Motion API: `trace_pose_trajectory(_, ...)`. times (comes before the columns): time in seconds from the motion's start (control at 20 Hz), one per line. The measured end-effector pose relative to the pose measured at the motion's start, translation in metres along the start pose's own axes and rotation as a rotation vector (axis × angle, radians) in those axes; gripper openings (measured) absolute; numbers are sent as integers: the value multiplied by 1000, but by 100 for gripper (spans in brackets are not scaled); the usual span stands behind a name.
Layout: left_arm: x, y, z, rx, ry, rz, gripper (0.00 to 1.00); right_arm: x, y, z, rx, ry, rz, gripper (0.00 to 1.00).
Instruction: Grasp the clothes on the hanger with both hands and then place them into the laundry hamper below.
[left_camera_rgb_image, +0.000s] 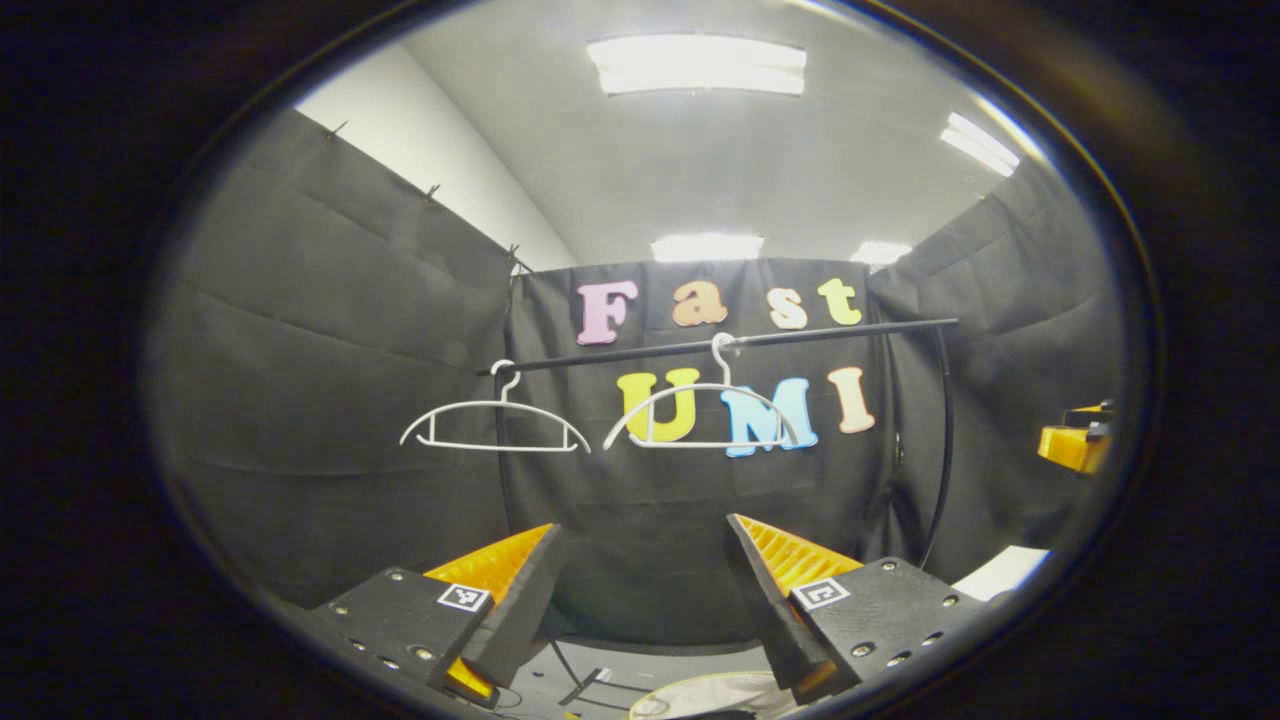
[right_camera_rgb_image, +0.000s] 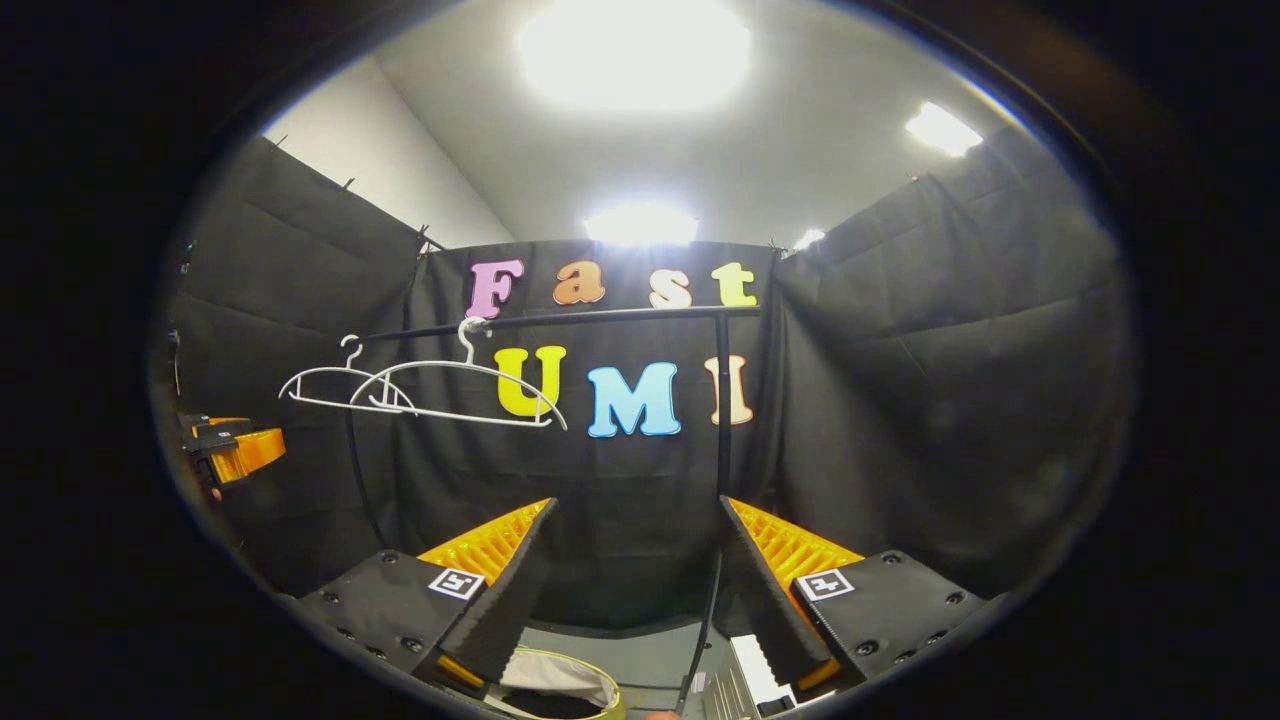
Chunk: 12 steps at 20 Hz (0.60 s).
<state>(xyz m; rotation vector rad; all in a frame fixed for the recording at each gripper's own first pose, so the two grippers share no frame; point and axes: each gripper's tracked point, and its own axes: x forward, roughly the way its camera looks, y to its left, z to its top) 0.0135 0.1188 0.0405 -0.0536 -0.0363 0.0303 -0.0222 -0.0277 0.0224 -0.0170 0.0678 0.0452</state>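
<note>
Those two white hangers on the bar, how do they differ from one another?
In the left gripper view, the left hanger hooks on at the rod's very end, by a dark upright; the right hanger hooks nearer the middle, in front of the wall's letters. The left one hangs slightly lower. Both are white, thin, bare of clothes, with a crossbar.

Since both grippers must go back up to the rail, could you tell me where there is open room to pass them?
The black rail is bare right of the two white plastic hangers, up to the black upright post. Below the hangers, the space before the black cloth wall is open. The hangers overlap in the right gripper view, so it is tight there. Both hangers are empty.
</note>
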Motion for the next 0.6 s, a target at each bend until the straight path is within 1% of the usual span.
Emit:
trace_pose_trajectory(0.1,0,1,2,-4,-9,0,94,0,-1,3,-8,-10,-4,97)
trace_pose_trajectory(0.25,3,2,2,21,-16,7,92,2,2,4,-20,-19,-3,98)
trace_pose_trajectory(0.5,9,-4,4,50,-24,-3,94,10,6,5,-17,-37,-2,96)
trace_pose_trajectory(0.6,12,-8,5,56,-26,-11,94,12,4,5,-17,-41,0,98)
